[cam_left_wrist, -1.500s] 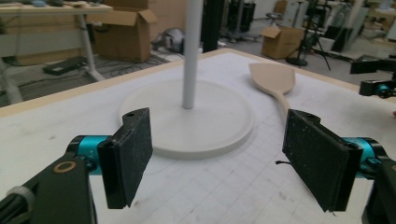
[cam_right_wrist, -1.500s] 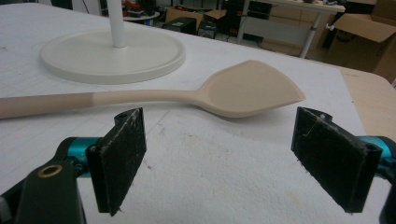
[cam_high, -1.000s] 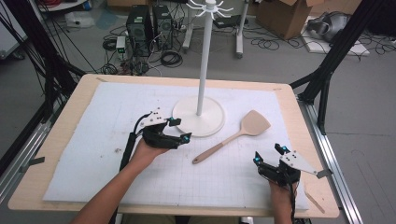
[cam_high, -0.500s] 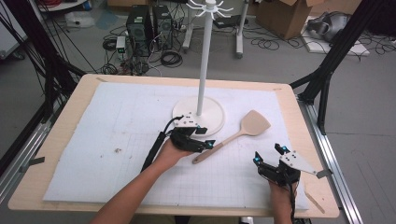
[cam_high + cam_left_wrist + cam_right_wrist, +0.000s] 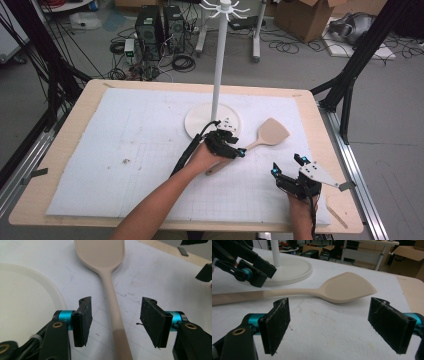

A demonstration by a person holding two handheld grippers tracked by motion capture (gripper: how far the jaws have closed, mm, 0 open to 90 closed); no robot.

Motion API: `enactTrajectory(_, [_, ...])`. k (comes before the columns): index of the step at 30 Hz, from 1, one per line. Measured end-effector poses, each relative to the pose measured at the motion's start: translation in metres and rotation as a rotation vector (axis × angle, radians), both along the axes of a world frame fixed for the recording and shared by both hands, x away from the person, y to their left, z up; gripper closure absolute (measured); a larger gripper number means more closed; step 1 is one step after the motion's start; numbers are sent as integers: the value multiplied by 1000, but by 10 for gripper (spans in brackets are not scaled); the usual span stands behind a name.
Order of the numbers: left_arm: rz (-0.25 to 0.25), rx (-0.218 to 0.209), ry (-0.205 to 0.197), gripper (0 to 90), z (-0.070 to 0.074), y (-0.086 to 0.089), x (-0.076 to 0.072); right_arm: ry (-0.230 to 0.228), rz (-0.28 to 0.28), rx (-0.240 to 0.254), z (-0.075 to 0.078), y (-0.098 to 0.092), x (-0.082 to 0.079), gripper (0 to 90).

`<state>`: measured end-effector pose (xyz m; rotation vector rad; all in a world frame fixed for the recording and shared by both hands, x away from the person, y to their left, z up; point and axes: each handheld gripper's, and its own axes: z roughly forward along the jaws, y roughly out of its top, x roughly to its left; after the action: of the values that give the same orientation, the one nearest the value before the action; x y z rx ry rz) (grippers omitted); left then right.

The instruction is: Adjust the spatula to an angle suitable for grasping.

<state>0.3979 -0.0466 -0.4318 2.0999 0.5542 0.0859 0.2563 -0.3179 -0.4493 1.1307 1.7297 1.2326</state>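
at the near edge of the table (image 5: pixel 65 150), the person's right hand holds the right gripper (image 5: pixel 287 170) low over the white gridded mat (image 5: pixel 125 130), close to the front right corner. its jaws stand wide apart with nothing between them; in the right gripper view the mat below them looks fuzzy and a little stained.

a little farther in, the left gripper (image 5: pixel 239 148) sits over the handle of the beige spatula (image 5: pixel 267 135). in the left gripper view the handle runs up between the two black pads (image 5: pixel 83 318) with clear gaps on both sides, so nothing is gripped; the jaws have just been closing and now stand about half open. the spatula lies flat on the mat, handle toward the person, blade angled away to the right, just beside the round white base (image 5: pixel 197 120) of a tall white hook stand (image 5: pixel 219 55).

the mat covers most of the pale wooden tabletop and shows a few dark specks at its left. beyond the far edge is a grey floor with tangled cables (image 5: pixel 182 62), computer towers (image 5: pixel 150 27), a cardboard box (image 5: pixel 305 12) and black frame legs (image 5: pixel 360 50).
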Motion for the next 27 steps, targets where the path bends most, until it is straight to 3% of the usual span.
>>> enactTrajectory(4, [-15,53,3,528,-4,-8,4,3,0,1,0,0,0,167])
enactTrajectory(7, [-24,72,2,546,-4,-12,4,3,-1,1,0,0,0,166])
enactTrajectory(9, [-37,110,-5,561,-6,-16,5,3,-3,3,0,0,0,166])
enactTrajectory(12, [-34,119,6,600,-9,-18,4,-2,0,0,0,0,0,167])
enactTrajectory(13, [-43,143,4,618,-10,-18,5,2,-2,1,0,0,0,166])
enactTrajectory(17, [-56,128,12,657,-11,-17,6,0,0,-1,0,0,0,167])
enactTrajectory(18, [-69,133,5,711,-11,-18,5,-1,0,2,0,0,0,166])
enactTrajectory(25, [-47,153,-20,763,-8,-14,6,0,-1,-3,0,0,0,167])
enactTrajectory(27, [-72,160,-17,772,-7,-11,7,0,-1,-3,0,0,0,167])
